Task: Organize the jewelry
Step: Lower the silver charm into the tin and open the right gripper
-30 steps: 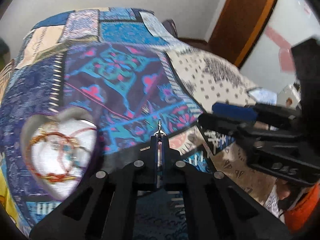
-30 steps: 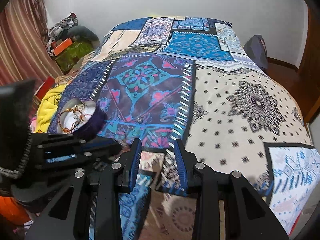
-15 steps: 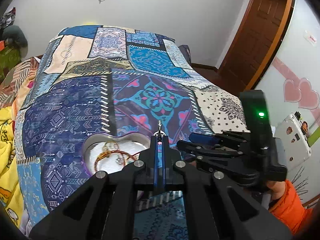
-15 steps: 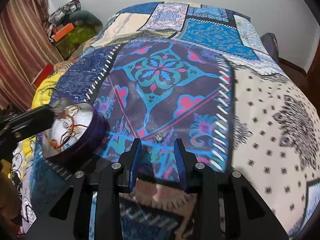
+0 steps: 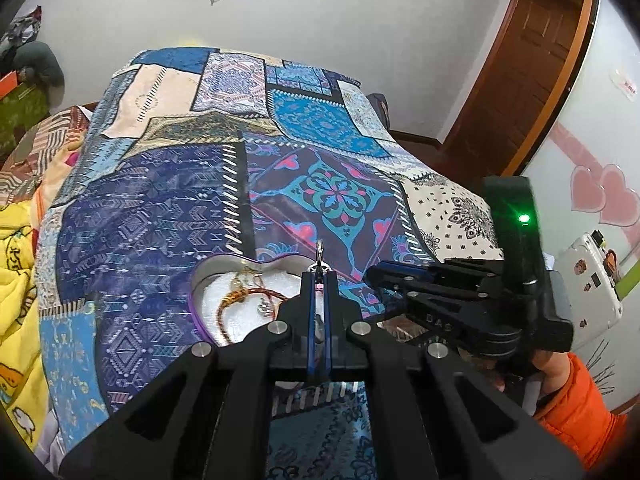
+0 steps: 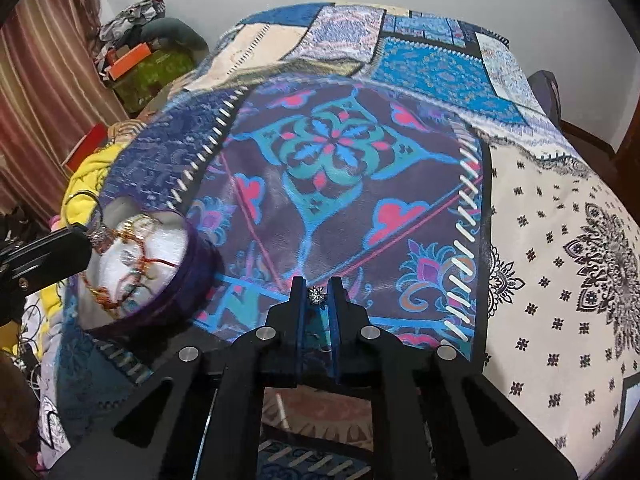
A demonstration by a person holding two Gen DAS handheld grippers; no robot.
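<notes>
A purple heart-shaped box (image 5: 199,316) with white lining sits on the patchwork bedspread and holds a red-and-gold bracelet (image 5: 240,300). The box also shows in the right wrist view (image 6: 176,280). My left gripper (image 5: 319,274) is shut on a small silver earring (image 5: 319,254) and hangs over the box's right side. My right gripper (image 6: 316,286) has narrowly parted jaws around a small sparkly silver stud (image 6: 316,295) lying on the bedspread to the right of the box. The right gripper also shows in the left wrist view (image 5: 384,272).
The patchwork bedspread (image 6: 340,160) covers the whole bed. A yellow blanket (image 5: 16,260) lies at the bed's left edge. Boxes and clothes (image 6: 140,60) are piled by the far left wall. A wooden door (image 5: 532,60) stands at the right.
My left gripper has moved over the box with the earring. My right gripper has moved down and forward to the stud, and its jaws have narrowed around it.
</notes>
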